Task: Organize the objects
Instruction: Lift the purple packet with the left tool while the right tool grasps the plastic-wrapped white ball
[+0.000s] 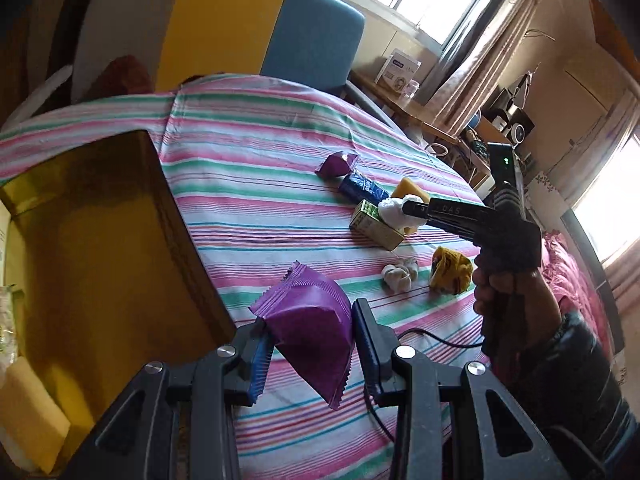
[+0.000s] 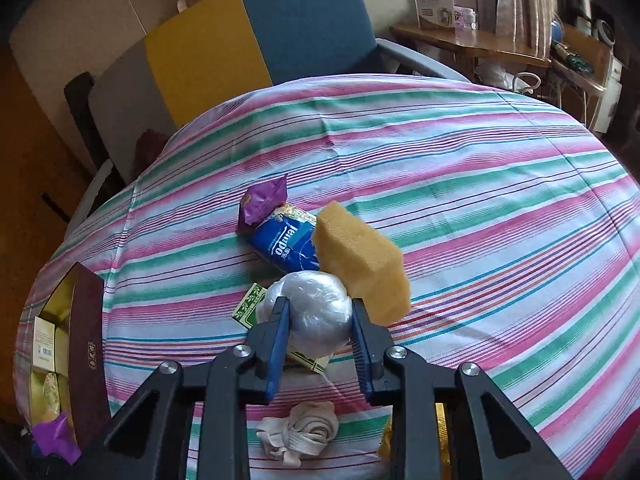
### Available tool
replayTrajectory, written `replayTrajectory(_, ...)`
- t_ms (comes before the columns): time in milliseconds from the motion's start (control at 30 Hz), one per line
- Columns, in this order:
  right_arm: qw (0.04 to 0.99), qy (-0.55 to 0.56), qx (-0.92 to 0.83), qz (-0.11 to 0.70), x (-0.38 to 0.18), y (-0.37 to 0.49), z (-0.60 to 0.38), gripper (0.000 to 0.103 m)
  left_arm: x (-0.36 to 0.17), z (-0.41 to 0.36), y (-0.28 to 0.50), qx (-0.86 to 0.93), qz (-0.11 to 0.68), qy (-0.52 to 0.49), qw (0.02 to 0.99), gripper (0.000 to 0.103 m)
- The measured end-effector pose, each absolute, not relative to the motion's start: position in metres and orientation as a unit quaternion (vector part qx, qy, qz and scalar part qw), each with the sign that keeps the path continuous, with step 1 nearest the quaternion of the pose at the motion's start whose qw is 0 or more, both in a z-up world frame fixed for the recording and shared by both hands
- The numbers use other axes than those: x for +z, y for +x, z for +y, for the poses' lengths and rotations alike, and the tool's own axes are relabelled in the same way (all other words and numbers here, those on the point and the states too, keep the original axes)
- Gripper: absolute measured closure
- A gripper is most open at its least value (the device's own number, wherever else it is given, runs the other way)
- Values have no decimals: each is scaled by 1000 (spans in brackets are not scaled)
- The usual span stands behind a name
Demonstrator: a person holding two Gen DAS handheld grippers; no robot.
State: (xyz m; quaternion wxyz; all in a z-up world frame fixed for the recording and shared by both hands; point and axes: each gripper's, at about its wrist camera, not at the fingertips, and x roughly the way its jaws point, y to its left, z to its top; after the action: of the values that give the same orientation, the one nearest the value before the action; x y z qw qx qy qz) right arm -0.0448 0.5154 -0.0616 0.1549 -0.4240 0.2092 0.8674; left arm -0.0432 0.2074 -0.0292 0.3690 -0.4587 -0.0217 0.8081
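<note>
My left gripper (image 1: 310, 316) is shut on a purple snack packet (image 1: 312, 332) and holds it above the striped cloth, beside an open gold box (image 1: 92, 248). In the right wrist view my right gripper (image 2: 320, 304) is shut on a white plastic-wrapped ball (image 2: 316, 316), which lies over a green carton (image 2: 250, 306). A yellow sponge (image 2: 360, 264) leans against the ball's far right side. Behind them lie a blue tissue pack (image 2: 284, 246) and a second purple packet (image 2: 262, 204). The left wrist view shows the right gripper (image 1: 412, 208) on the ball (image 1: 394, 210), held by a gloved hand (image 1: 508, 256).
A knotted white cloth (image 2: 298, 432) and a crumpled yellow wrapper (image 1: 450, 270) lie near the table's front. The gold box (image 2: 56, 320) stands at the left edge with its dark lid (image 2: 86, 340) up and several packs inside. A blue and yellow chair (image 2: 280, 36) stands behind the table.
</note>
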Motion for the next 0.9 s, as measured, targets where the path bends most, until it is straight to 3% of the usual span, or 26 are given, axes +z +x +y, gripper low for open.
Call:
replayTrajectory(367,159,-424,871,190,-57,-42,511,74,-28,178,-17,824,-4,-441,355,65)
replayTrajectory(900,137,-424,880,166,-53,-42,496,73,-15,80,-63,861,-72,-434,253,65)
